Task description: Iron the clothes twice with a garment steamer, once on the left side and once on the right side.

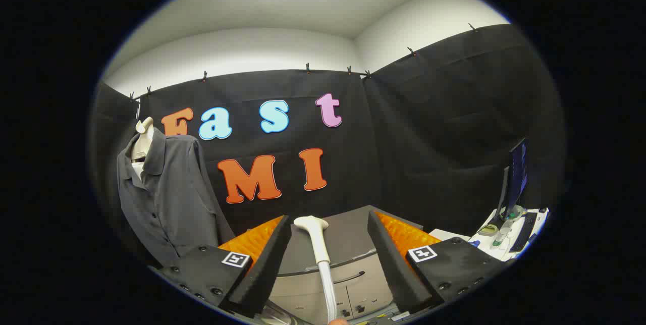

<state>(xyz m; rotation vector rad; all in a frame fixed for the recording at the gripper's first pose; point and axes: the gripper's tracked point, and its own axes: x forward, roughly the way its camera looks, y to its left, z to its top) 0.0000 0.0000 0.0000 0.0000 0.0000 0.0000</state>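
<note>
Between the wide-open hand-held gripper [328, 244] fingers stands the untouched steamer head [315, 236].

Your colours here: grey, white, cream.
You face a dark grey shirt [169, 199], a white steamer head [314, 234], a cream mannequin [143, 138], a grey cabinet [330, 269].

- The steamer head [315, 236] stands upright between the gripper [328, 259] fingers, which are spread wide with a gap on each side of it.
- Its hose [329, 292] runs down from it.
- A cabinet [333, 274] sits just behind.
- The shirt [164, 199] hangs on a mannequin [143, 138], left of the fingers.
- A monitor [516, 176] and keyboard [522, 234] sit on a desk [449, 235] far right.
</note>
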